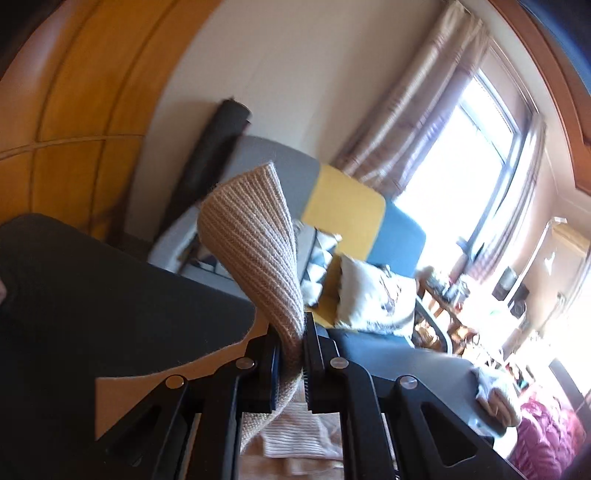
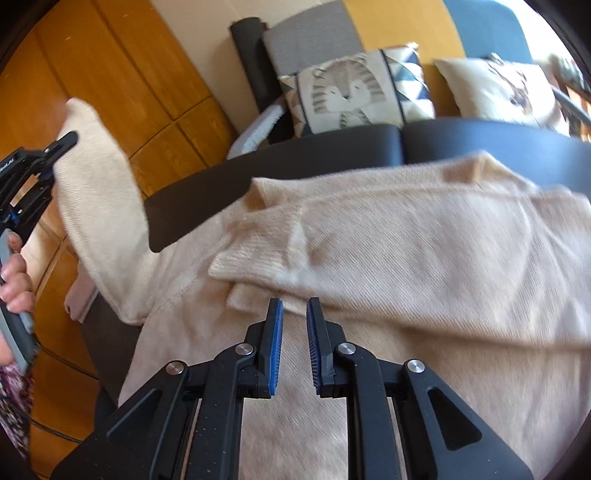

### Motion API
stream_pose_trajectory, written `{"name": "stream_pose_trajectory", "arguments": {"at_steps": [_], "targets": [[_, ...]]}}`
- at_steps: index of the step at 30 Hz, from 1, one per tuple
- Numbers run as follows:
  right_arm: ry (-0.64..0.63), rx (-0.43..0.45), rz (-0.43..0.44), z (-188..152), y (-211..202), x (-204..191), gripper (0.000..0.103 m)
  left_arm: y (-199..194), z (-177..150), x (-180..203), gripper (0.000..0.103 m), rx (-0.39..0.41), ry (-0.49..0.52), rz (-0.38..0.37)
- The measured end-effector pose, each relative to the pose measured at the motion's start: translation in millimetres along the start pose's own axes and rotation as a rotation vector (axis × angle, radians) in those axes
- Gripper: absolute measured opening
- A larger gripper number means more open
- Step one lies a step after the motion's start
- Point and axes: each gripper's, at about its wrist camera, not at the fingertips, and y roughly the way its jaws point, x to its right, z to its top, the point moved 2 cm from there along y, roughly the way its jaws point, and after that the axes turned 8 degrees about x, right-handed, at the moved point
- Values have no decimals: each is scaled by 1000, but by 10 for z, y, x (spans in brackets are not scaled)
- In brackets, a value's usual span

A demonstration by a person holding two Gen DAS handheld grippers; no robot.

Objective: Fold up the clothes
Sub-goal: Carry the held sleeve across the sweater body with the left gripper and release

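A beige knit sweater (image 2: 406, 258) lies spread over a black table (image 2: 332, 147), its body folded in loose layers. My left gripper (image 1: 293, 332) is shut on the ribbed cuff of one sleeve (image 1: 251, 236), which curls up above the fingers. In the right wrist view that sleeve (image 2: 99, 192) is lifted up and out to the left, off the table's edge, with the left gripper (image 2: 62, 144) pinching its end and a hand (image 2: 14, 280) on the handle. My right gripper (image 2: 295, 306) hovers just over the sweater's middle, its blue pads a narrow gap apart with nothing between them.
Behind the table stands a sofa (image 2: 388, 22) in grey, yellow and blue with patterned cushions (image 2: 347, 92). Wooden floor (image 2: 92, 74) lies to the left. A bright window (image 1: 472, 155) with curtains and a cluttered shelf (image 1: 450, 306) are off to the right. A pink garment (image 1: 546, 435) lies nearby.
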Motion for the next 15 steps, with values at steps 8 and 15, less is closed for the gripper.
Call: {"name": "stream_pose_trajectory", "arguments": {"at_steps": [8,15], "targets": [[56,-11,-2,-164,-211,176,14,659,-663,726,9,-164,89,-63],[98,-5,-3,-238,-346,304,14,988,-1139,1041,9,-269,153,-69]]}}
